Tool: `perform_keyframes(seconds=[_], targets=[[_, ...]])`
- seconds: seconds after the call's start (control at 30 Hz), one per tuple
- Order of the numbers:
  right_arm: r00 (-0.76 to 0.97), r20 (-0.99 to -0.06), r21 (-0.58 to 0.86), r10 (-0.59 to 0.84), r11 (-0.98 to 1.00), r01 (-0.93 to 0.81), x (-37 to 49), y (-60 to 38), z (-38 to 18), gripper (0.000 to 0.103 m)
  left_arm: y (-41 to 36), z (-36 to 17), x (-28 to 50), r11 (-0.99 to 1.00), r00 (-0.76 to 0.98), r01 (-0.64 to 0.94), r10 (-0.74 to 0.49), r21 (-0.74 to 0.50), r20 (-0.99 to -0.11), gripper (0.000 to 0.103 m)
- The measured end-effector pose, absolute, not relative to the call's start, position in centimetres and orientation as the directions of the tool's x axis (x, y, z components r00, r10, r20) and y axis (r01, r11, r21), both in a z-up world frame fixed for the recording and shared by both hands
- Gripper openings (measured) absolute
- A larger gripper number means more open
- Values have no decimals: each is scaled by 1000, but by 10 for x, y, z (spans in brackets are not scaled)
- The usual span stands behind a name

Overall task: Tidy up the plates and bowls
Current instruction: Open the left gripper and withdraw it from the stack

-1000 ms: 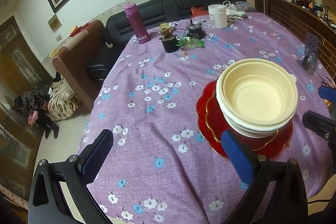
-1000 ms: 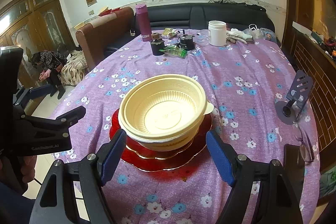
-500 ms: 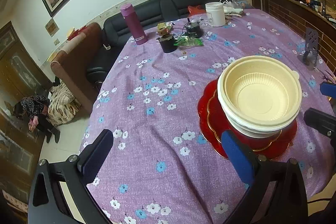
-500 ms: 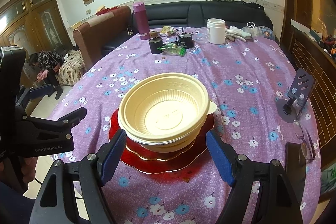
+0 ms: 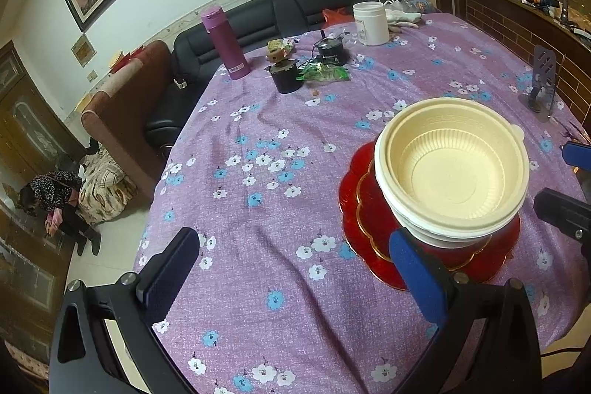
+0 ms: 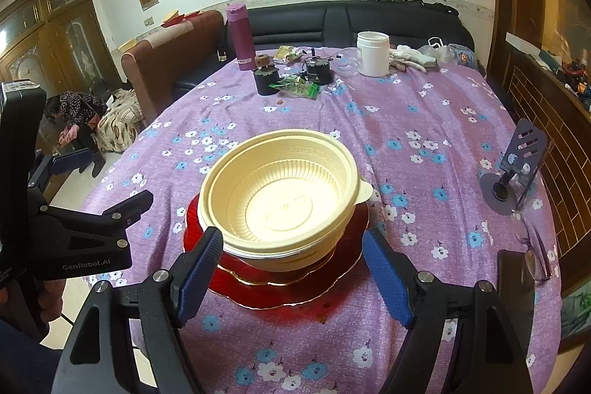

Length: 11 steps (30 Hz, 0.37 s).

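Note:
A stack of cream plastic bowls [image 5: 452,168] [image 6: 284,198] sits nested on stacked red plates with gold rims [image 5: 356,209] [image 6: 295,288], on a table with a purple flowered cloth [image 5: 258,209]. My left gripper [image 5: 295,268] is open over bare cloth, left of the stack; its right pad [image 5: 417,277] is near the plates' front edge. My right gripper [image 6: 291,268] is open and faces the stack head-on, a blue pad [image 6: 201,266] on either side of the plates' near rim, not pressing on anything. The left gripper [image 6: 92,209] also shows at the left of the right wrist view.
At the far side stand a purple flask [image 5: 224,43], a white jar [image 5: 370,23], two small dark pots [image 5: 284,76] and a green packet [image 5: 325,73]. A phone stand [image 6: 517,172] and glasses [image 6: 535,246] lie right. A person [image 5: 55,198] crouches on the floor beyond the table's left edge.
The left wrist view has shifted very slightly. Bowls and plates lie as before, and both grippers stay open.

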State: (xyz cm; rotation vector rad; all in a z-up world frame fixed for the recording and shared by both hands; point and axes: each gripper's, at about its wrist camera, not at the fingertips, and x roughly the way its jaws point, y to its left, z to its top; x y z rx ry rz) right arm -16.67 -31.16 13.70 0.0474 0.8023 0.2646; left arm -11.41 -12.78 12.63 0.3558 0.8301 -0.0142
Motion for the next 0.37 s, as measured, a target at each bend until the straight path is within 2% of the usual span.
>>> perform_keyframes(seconds=[0.37], targets=[[667, -707, 133, 235, 971, -201, -168, -315, 140, 82, -133, 127, -113, 939, 667, 195, 86, 284, -740, 103]])
